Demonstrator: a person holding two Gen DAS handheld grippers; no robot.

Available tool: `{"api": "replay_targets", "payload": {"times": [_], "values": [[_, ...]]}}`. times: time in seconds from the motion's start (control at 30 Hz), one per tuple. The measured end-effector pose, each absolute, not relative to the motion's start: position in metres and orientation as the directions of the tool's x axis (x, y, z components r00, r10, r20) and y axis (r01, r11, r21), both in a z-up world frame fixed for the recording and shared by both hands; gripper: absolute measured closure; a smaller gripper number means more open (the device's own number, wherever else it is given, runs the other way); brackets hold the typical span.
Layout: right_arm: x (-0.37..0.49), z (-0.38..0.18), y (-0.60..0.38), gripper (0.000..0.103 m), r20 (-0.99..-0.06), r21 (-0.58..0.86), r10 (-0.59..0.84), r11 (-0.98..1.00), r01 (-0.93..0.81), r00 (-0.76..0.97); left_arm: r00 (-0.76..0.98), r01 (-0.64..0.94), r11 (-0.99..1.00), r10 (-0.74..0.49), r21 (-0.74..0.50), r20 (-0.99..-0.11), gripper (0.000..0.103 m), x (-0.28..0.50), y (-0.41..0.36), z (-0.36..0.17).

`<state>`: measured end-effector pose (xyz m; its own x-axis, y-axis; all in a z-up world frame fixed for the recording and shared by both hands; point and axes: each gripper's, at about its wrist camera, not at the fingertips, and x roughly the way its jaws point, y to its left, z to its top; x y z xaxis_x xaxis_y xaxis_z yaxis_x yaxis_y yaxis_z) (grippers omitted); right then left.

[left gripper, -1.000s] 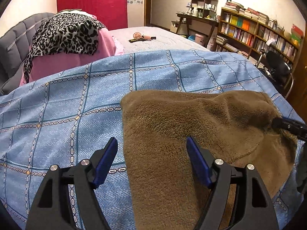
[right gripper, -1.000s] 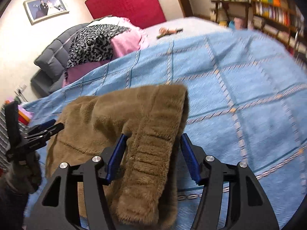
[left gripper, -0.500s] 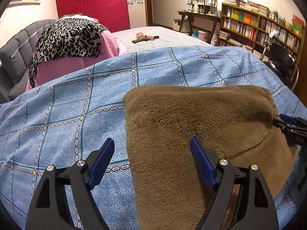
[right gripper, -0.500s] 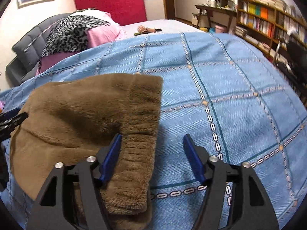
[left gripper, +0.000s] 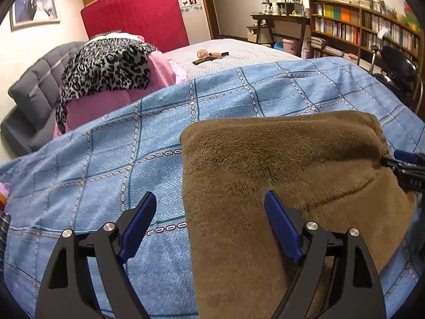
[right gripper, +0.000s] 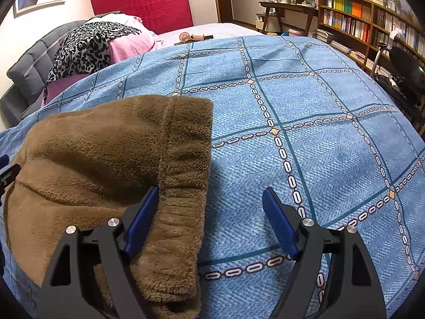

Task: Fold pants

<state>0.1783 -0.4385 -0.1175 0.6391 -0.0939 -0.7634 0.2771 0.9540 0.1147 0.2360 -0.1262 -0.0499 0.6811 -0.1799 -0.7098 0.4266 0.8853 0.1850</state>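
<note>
Fleece, thick and brown, that's what these pants (left gripper: 279,175) are, lying folded in a soft slab on the near part of the blue checked bedspread (left gripper: 127,146), with the ribbed waistband (right gripper: 183,159) along the right edge as my right camera sees it. I judge them light, floppy and grippy rather than slick, nothing fragile here; they will sag and drag if I lift from one point, so I reckon the sensible holds are the two corners of one edge, pinching through all layers at once, the waistband being the firmest place to bite. My left gripper (left gripper: 209,226) has just been opening and stands wide, its right pad over the fleece and its left pad over bare bedspread, with the left edge of the pants between them, nothing pinched. My right gripper (right gripper: 209,220) has just been opening too, wide now, the waistband edge lying loose beside its left pad, the right pad above the cover. The bedspread looks woven and a bit padded, so the bed gives underfoot, so to speak. Further off: a leopard-print throw (left gripper: 106,63) over pink bedding (right gripper: 127,45) at the far left, a grey tufted headboard (left gripper: 34,85), a red panel (right gripper: 143,0) on the wall, bookshelves (right gripper: 353,18) at the far right.
</note>
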Motion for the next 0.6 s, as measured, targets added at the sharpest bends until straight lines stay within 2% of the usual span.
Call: {"api": "replay_targets", "payload": {"times": [0.17, 0.23, 0.37, 0.6], "values": [[0.177, -0.114, -0.438, 0.023, -0.762, 0.114, -0.1, 0.952, 0.284, 0.64, 0.679, 0.419, 0.892, -0.182, 0.172, -0.711, 0.02, 0.224, -0.122, -0.045], [0.172, -0.109, -0.435, 0.023, -0.753, 0.108, -0.107, 0.953, 0.283, 0.649, 0.682, 0.411, 0.895, -0.178, 0.171, -0.709, 0.015, 0.219, -0.12, -0.042], [0.155, -0.092, -0.431, 0.018, -0.725, 0.118, -0.117, 0.95, 0.29, 0.679, 0.687, 0.396, 0.905, -0.177, 0.159, -0.705, 0.013, 0.209, -0.115, -0.039], [0.115, -0.065, -0.416, 0.017, -0.677, 0.16, -0.101, 0.947, 0.28, 0.729, 0.694, 0.388, 0.91, -0.184, 0.147, -0.696, 0.011, 0.189, -0.115, -0.03]]}}
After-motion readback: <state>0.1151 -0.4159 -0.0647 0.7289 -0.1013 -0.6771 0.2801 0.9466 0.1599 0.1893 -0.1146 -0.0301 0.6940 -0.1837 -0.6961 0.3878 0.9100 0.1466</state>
